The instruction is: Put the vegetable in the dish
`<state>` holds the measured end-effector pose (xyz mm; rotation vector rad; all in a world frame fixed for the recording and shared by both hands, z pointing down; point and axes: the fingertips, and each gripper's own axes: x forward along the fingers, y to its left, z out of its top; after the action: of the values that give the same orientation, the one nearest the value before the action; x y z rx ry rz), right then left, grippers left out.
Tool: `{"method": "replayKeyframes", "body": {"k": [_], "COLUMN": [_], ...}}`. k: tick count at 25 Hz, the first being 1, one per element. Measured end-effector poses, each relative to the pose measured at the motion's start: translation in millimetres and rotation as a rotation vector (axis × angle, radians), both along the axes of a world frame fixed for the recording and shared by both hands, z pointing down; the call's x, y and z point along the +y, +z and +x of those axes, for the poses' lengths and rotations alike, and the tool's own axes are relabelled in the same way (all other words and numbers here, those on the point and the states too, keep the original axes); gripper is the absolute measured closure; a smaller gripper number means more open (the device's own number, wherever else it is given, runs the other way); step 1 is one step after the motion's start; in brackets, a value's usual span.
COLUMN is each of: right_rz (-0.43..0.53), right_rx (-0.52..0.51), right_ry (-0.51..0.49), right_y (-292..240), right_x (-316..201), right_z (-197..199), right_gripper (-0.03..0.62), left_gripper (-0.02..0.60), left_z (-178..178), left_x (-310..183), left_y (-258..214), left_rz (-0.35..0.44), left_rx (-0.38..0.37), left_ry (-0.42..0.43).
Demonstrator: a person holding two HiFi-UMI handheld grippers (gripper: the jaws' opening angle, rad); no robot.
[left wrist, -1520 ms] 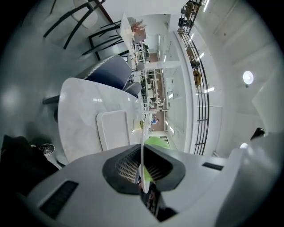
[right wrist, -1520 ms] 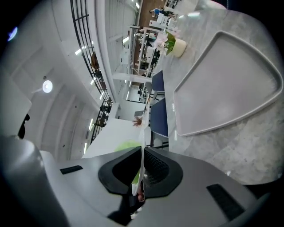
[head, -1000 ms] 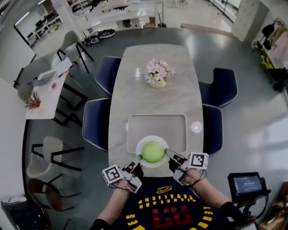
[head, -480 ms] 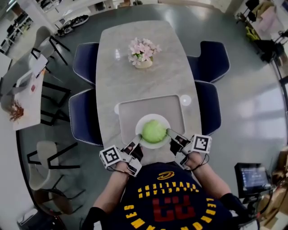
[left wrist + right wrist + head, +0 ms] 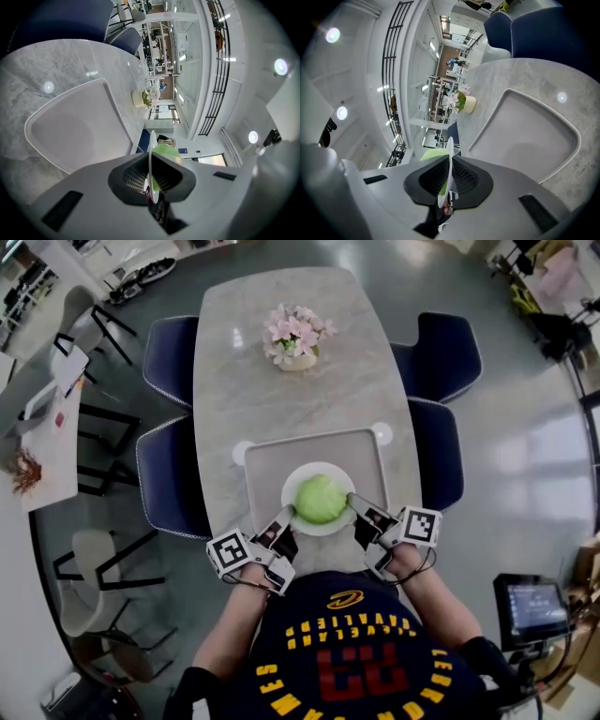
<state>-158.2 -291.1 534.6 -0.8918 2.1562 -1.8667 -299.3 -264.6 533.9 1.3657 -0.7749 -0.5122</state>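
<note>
A round green vegetable (image 5: 321,499) sits in a white dish (image 5: 302,518) held just above a grey tray (image 5: 272,465) at the table's near end. My left gripper (image 5: 284,519) is shut on the dish's left rim, and my right gripper (image 5: 357,505) is shut on its right rim. In the left gripper view the dish rim (image 5: 151,161) stands edge-on between the jaws with the vegetable (image 5: 165,150) behind it. The right gripper view shows the same rim (image 5: 447,180) pinched, with the vegetable (image 5: 434,153) beside it and the tray (image 5: 534,136) to the right.
A vase of pink flowers (image 5: 293,338) stands at the far half of the marble table (image 5: 281,399). Small white round coasters lie at the tray's left corner (image 5: 243,452) and right corner (image 5: 381,434). Blue chairs (image 5: 171,357) flank both sides.
The dish with the vegetable, held by both grippers, has moved forward from the table's near edge to over the tray. The head view has shifted with it.
</note>
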Motion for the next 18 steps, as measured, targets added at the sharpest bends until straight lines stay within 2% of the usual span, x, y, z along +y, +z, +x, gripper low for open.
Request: {"method": "replayKeyframes", "body": {"k": [10,13,18], "right_rz": [0.087,0.117,0.115], "right_rx": [-0.019,-0.013,0.017], "right_ry": [-0.014,-0.043,-0.081], "right_y": [42,58,85], "right_x": [-20,-28,-35], "right_z": [-1,-2,-4], "right_gripper": [0.572,0.572,0.572], "left_gripper": [0.566,0.566,0.565], "left_z": [4,6,12], "left_x": [-20,-24,-27], "left_y": [48,66,91], "left_rz": [0.029,0.053,0.026], "left_rx": [-0.003,-0.051,-0.123], "left_ry": [0.049,0.096,0.173]}}
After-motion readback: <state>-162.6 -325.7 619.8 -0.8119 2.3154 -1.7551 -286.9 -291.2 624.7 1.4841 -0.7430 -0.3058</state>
